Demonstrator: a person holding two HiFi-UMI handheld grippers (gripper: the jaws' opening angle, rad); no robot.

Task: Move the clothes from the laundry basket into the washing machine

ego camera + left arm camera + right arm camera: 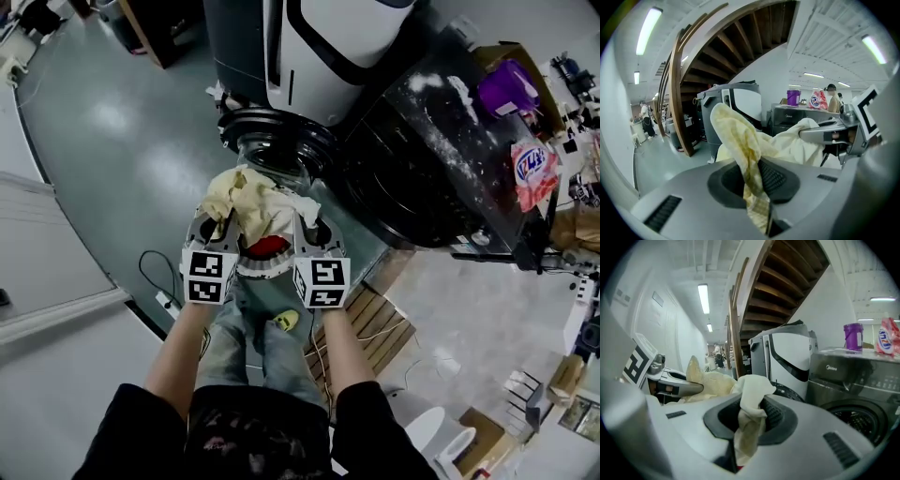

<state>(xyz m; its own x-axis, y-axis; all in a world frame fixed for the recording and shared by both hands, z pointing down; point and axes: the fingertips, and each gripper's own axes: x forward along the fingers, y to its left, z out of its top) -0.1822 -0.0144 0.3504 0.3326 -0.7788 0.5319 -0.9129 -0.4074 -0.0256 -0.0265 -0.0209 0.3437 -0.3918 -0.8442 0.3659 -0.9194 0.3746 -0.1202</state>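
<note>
Above the laundry basket (pixel 265 269), the left gripper (pixel 223 223) and the right gripper (pixel 304 225) each pinch a fold of one cream-yellow garment (pixel 253 199), bunched between them just short of the washing machine's (pixel 319 56) round door (pixel 277 141). This looks like the carry. Next, the bundle needs to go forward into the drum before either gripper lets go. A red garment (pixel 267 247) lies in the basket.

Purple jug (pixel 506 89) up on top of the dark appliance (pixel 441 159), with the pink detergent bag (pixel 532 169) near it by the top's edge. The wooden staircase (pixel 787 282) climbs behind. On the floor are a white power strip (pixel 167 301) and a slatted wooden pallet (pixel 375 328).
</note>
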